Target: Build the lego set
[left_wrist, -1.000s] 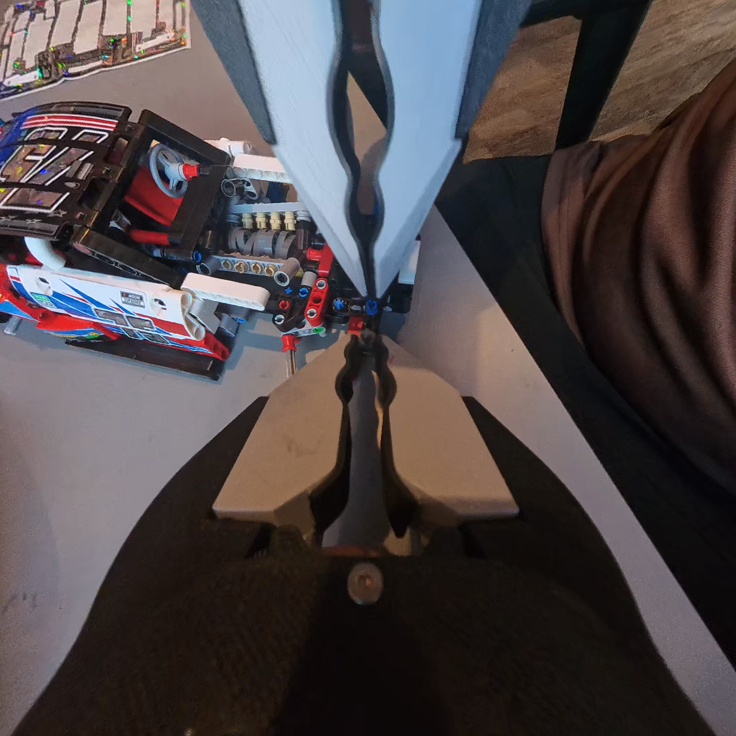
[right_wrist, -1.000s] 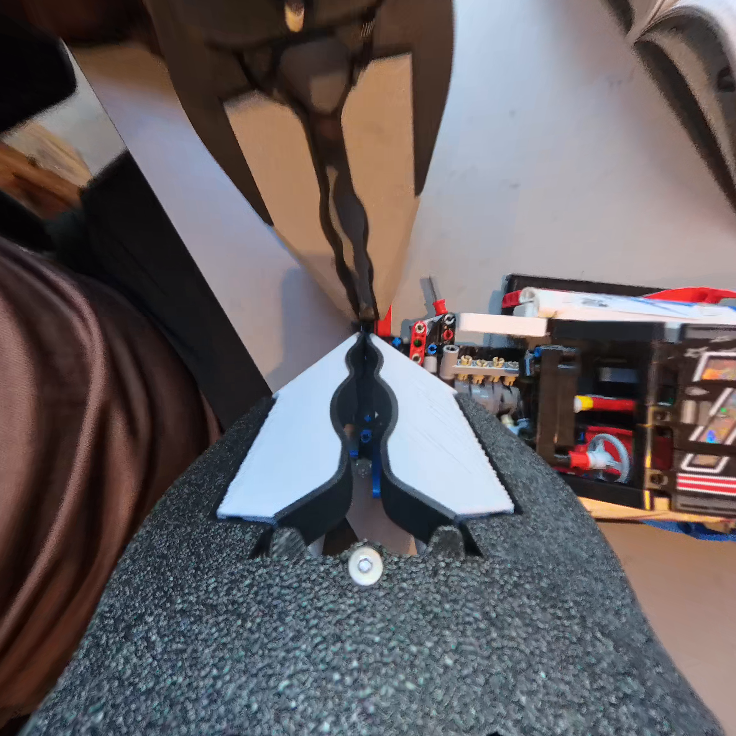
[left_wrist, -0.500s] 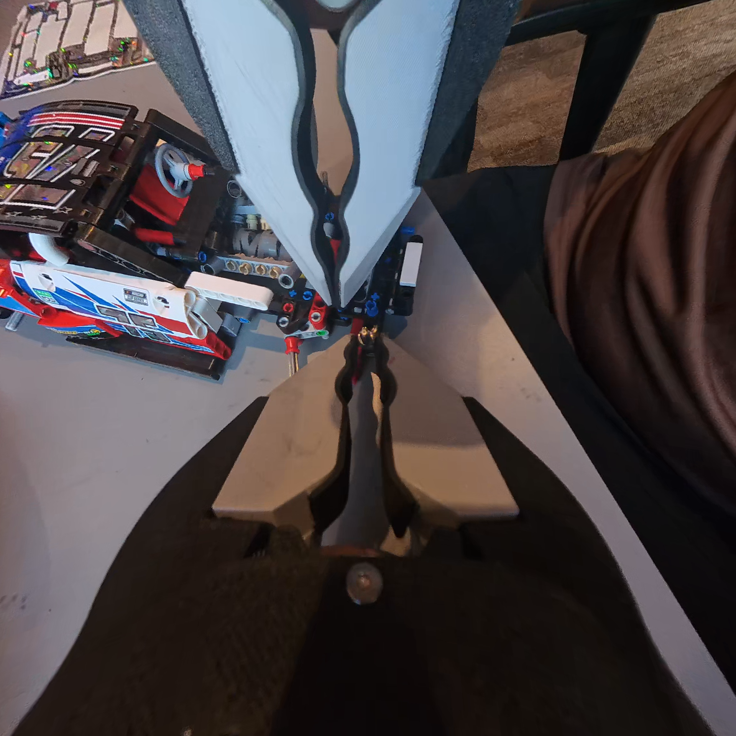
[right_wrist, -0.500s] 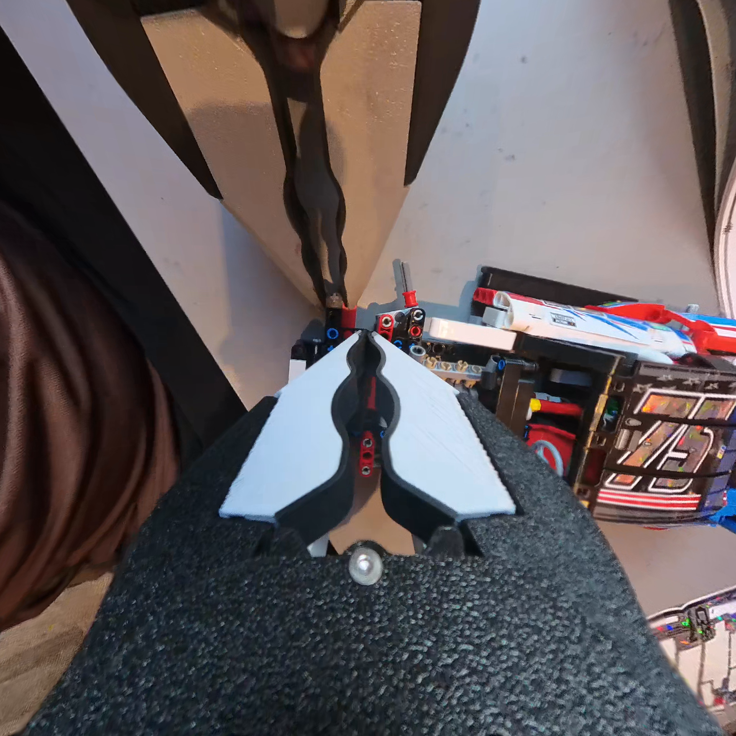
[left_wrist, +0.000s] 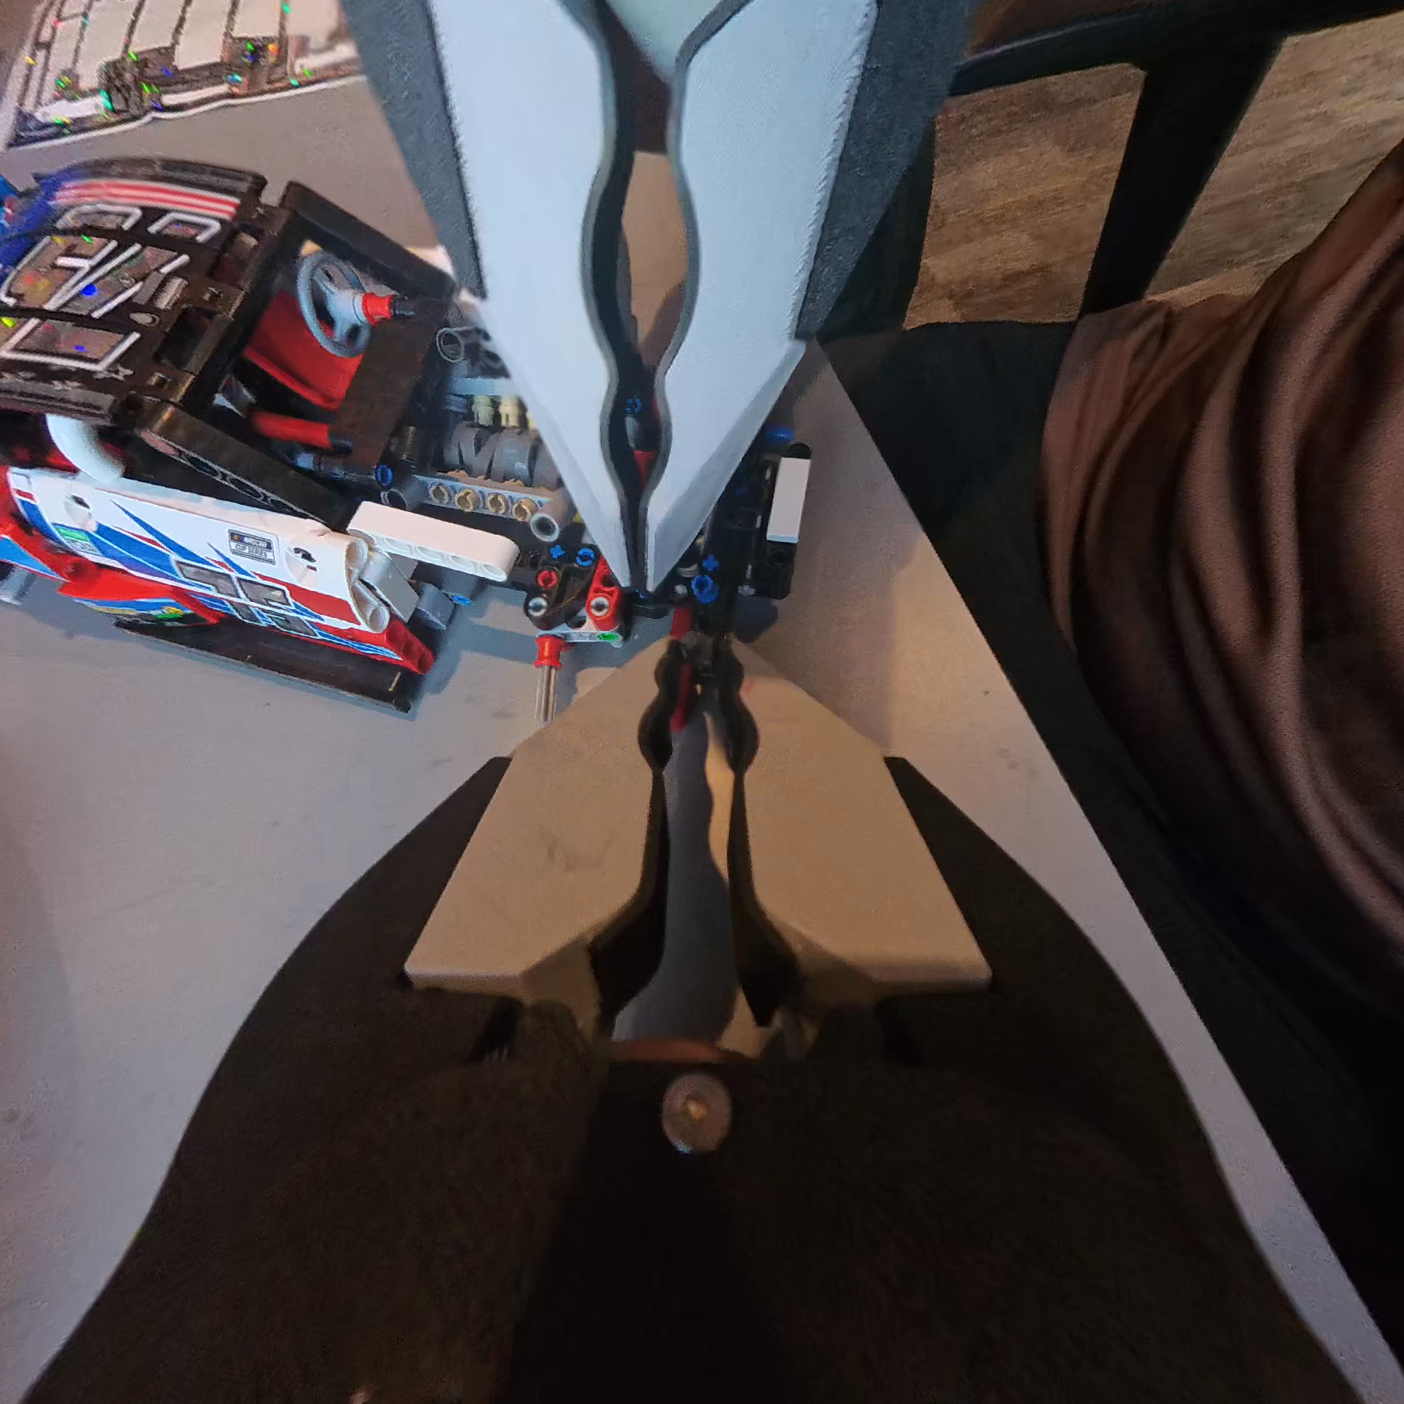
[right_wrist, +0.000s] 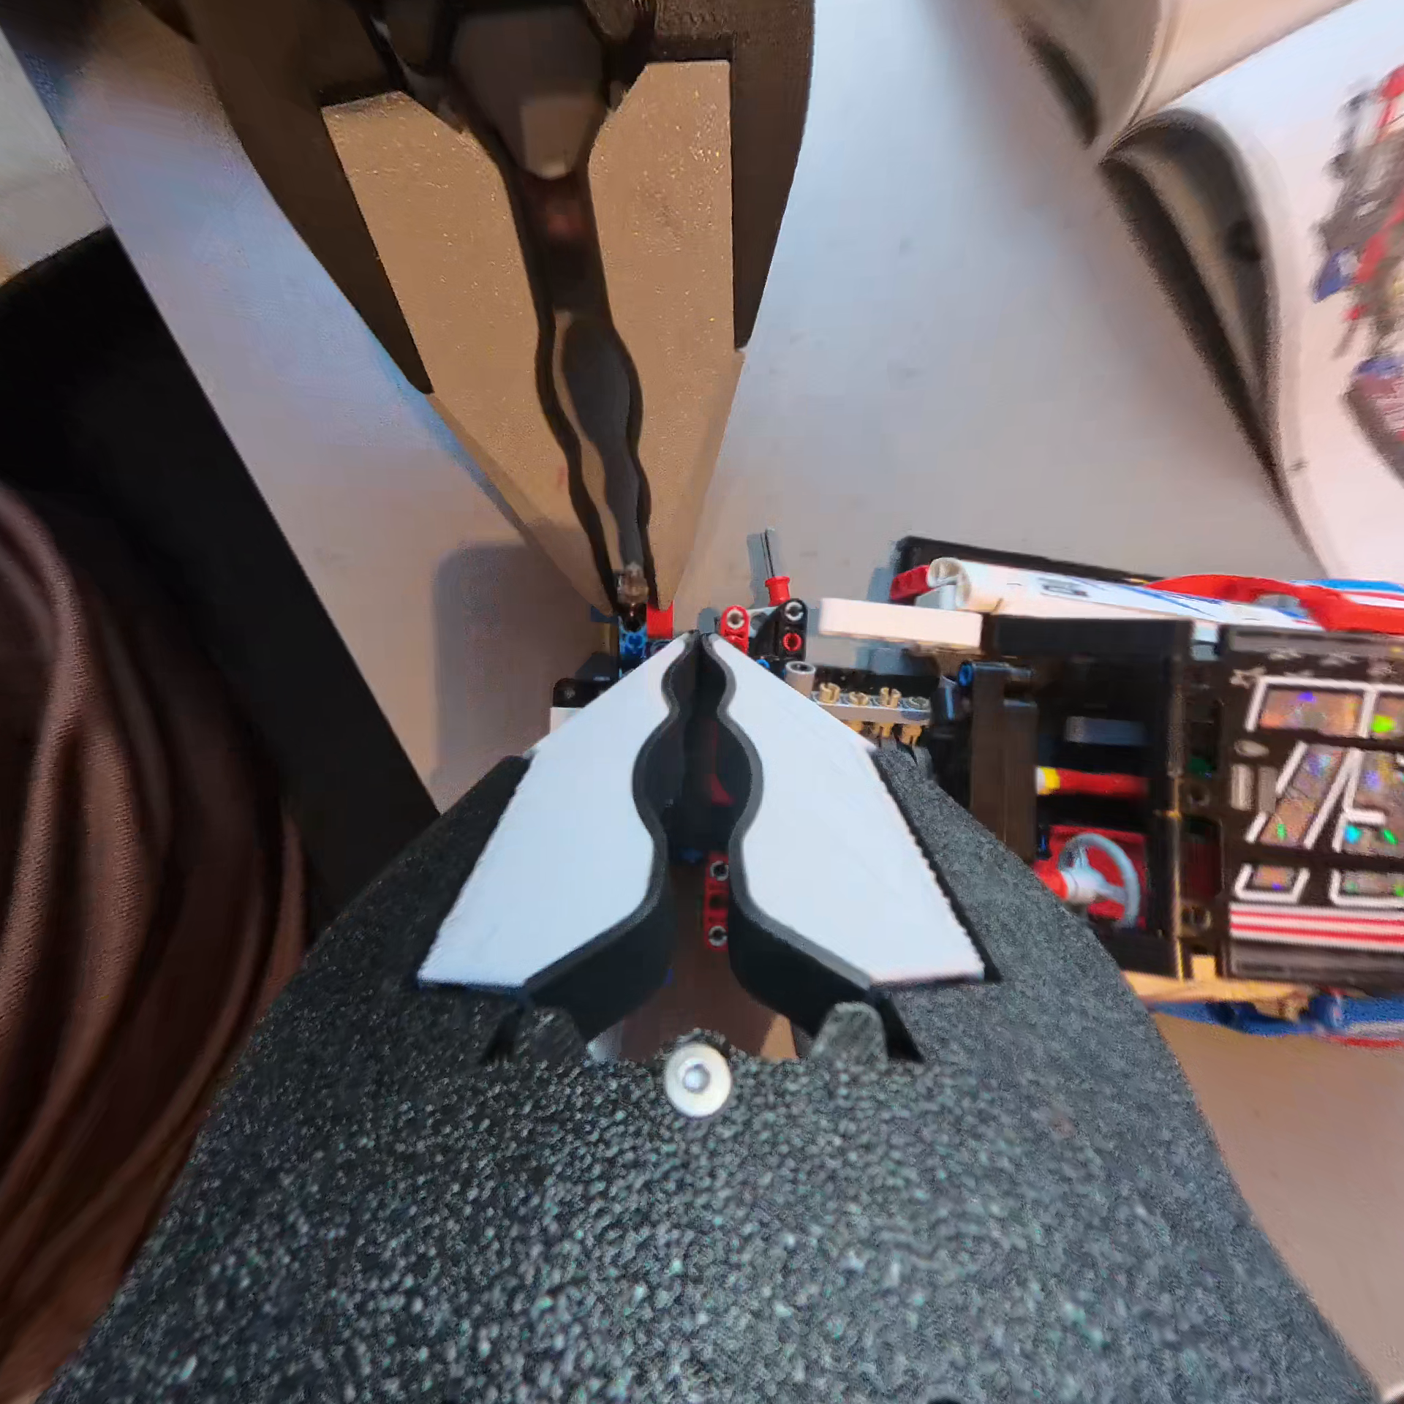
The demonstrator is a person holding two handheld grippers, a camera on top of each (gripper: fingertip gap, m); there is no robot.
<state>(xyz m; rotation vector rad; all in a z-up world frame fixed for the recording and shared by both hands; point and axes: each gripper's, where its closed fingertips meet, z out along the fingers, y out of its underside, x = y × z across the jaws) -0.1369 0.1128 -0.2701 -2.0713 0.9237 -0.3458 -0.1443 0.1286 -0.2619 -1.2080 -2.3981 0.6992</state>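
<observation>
Pinching lego car front, both grippers' fingers seemingly closed

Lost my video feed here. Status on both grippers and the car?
Left gripper shut on a small red piece. Right gripper shut, tips at the lego car front frame. Both nose to nose; nothing in the way.
</observation>
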